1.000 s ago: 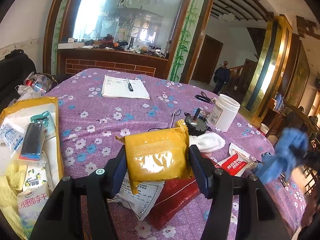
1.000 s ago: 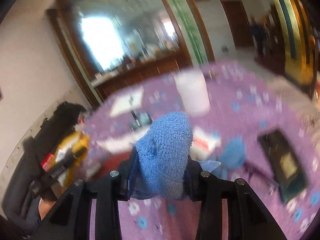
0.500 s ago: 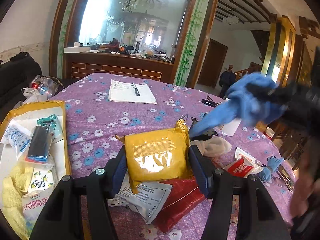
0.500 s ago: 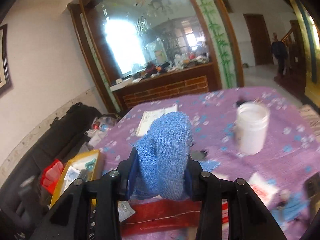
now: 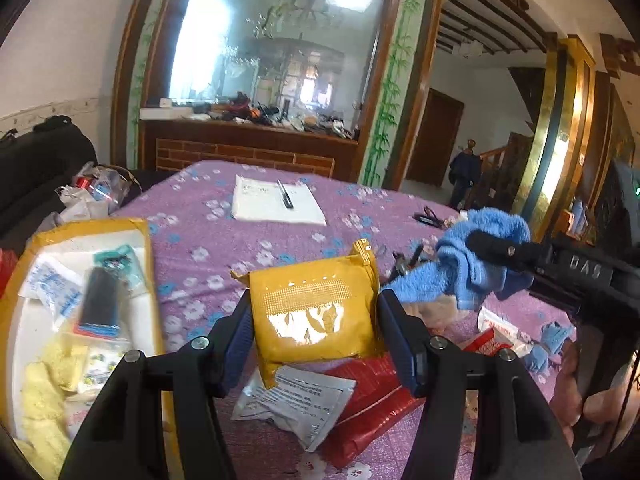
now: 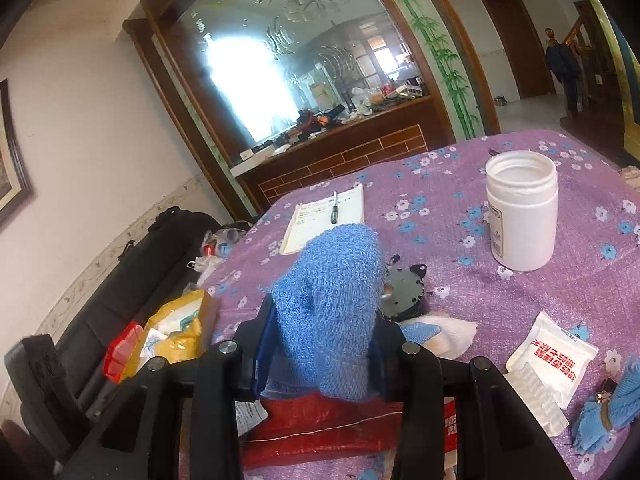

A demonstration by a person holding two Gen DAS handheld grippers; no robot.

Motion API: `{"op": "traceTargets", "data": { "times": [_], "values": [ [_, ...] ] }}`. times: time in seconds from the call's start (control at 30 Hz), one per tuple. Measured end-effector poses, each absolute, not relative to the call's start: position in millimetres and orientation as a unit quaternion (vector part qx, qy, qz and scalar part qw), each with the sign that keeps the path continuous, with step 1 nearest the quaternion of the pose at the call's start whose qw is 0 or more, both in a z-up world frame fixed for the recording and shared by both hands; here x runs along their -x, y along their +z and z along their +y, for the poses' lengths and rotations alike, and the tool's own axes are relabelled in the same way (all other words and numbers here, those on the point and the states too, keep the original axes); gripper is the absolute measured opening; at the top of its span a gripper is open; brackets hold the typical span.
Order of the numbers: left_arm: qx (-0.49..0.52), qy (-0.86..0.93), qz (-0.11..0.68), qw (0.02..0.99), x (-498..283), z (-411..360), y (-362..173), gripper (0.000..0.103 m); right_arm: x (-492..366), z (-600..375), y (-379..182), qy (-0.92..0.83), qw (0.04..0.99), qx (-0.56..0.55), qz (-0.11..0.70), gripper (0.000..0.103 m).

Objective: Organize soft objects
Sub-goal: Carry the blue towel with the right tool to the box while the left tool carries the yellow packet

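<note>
Blue towel (image 5: pixel 476 264) nearer yellow pouch (image 5: pixel 316 312)

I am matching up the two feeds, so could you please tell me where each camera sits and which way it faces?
Left wrist: on the left gripper, looking along its fingers at the yellow packet they clamp, across the purple tablecloth; the right gripper shows at right.
Right wrist: on the right gripper, facing its blue towel and the white jar.
Shared: notepad with pen, red packet, blue towel.

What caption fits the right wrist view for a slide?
Right gripper holds a blue towel above a purple flowered tablecloth, near a white jar.
</note>
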State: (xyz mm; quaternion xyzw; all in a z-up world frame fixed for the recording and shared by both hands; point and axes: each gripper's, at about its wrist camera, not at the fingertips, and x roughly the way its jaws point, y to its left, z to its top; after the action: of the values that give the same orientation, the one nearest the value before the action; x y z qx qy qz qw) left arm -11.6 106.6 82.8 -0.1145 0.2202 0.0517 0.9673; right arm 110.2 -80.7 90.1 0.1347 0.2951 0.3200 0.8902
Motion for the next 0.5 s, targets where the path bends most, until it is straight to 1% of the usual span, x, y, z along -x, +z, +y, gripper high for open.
{"op": "traceTargets", "data": {
  "times": [0.13, 0.27, 0.37, 0.5],
  "values": [
    [0.107, 0.073, 0.200, 0.971, 35, 119, 98, 0.061, -106, -75, 94, 0.333, 0.887, -0.135, 0.289, 0.043],
    [0.102, 0.108, 0.203, 0.968, 62, 149, 108, 0.061, -100, -64, 98, 0.360, 0.869, -0.149, 0.305, 0.044],
    [0.110, 0.135, 0.202, 0.964, 82, 178, 109, 0.062, -87, -43, 109, 0.386, 0.860, -0.137, 0.304, 0.044],
    [0.139, 0.179, 0.215, 0.950, 104, 224, 97, 0.062, -69, 2, 129, 0.420, 0.850, -0.106, 0.300, 0.044]
  ]
}}
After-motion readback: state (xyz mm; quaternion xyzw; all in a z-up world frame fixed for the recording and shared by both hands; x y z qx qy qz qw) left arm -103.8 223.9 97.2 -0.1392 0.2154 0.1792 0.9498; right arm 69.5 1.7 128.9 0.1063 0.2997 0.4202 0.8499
